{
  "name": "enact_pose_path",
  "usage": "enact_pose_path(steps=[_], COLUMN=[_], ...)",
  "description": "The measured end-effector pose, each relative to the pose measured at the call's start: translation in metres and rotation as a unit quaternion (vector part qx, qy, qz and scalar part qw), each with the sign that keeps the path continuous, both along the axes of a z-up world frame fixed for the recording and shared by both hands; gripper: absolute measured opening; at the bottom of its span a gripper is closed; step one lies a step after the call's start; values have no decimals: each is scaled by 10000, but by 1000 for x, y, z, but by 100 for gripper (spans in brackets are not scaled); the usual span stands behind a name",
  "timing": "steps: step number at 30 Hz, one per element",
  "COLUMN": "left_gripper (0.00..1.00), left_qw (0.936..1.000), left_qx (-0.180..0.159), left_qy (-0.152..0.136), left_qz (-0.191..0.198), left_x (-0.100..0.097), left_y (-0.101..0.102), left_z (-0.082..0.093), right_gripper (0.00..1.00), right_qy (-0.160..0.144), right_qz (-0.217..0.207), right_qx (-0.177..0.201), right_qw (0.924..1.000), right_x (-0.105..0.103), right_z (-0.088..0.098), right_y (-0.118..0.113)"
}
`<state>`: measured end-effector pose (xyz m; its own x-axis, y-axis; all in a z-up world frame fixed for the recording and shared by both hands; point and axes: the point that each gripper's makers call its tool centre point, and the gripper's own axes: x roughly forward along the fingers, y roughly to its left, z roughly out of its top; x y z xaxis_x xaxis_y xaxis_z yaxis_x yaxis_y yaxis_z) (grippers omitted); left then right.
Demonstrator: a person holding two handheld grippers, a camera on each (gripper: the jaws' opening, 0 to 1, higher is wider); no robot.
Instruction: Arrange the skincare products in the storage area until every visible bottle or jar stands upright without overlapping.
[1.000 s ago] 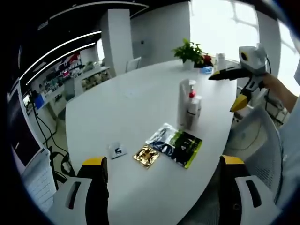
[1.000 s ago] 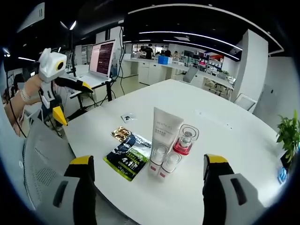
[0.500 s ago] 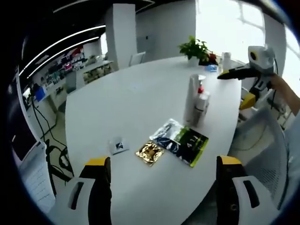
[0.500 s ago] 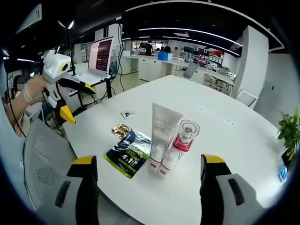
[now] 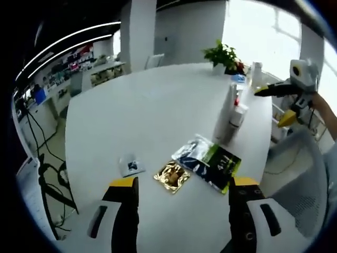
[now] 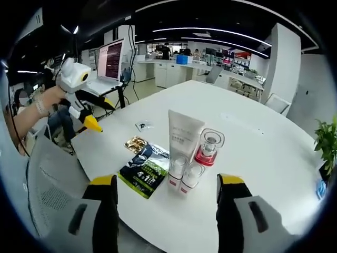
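Both grippers moved in toward the white table (image 5: 131, 105) over the last second; nothing touched yet. Left gripper (image 5: 181, 203) advanced and dipped, jaws wide apart and empty, now just short of the gold sachet (image 5: 171, 176) and the small white sachet (image 5: 130, 165), with the dark green-and-blue packet (image 5: 210, 162) ahead and slightly right of the claw. Right gripper (image 6: 166, 197) likewise eased closer, jaws spread and holding nothing, centred on the cluster straight ahead: tall white tube (image 6: 181, 138) standing cap-down, clear bottle with red collar (image 6: 208, 148) just beside it, two small white bottles (image 6: 184, 176) in front, all upright and touching or nearly so. Packets unmoved on the table, the gold one partly tucked against the dark one. Probably still the approach phase: bottles already standing, so remaining work looked like spacing the cluster and sorting the flat sachets. Overlap inside the cluster hard to judge.
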<state>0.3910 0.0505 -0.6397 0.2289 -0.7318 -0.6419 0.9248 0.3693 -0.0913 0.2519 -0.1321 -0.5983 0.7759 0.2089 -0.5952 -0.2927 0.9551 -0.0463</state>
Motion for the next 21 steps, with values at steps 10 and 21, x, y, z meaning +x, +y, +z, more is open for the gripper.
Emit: enact_pose_path(steps=[10,21], left_gripper=[54,54], left_qw=[9998,9982], left_qx=[81,326], left_qy=[177,399], left_qz=[30,315], left_x=[31,74], left_y=[-9,-11], left_z=[-22,-51], right_gripper=[60,54], right_qy=[-2,41], right_qz=[68,34], right_qx=[85,154], right_qw=[9999,9999], right_x=[-1,-3], right_z=[-1,-3], right_y=[1,-1])
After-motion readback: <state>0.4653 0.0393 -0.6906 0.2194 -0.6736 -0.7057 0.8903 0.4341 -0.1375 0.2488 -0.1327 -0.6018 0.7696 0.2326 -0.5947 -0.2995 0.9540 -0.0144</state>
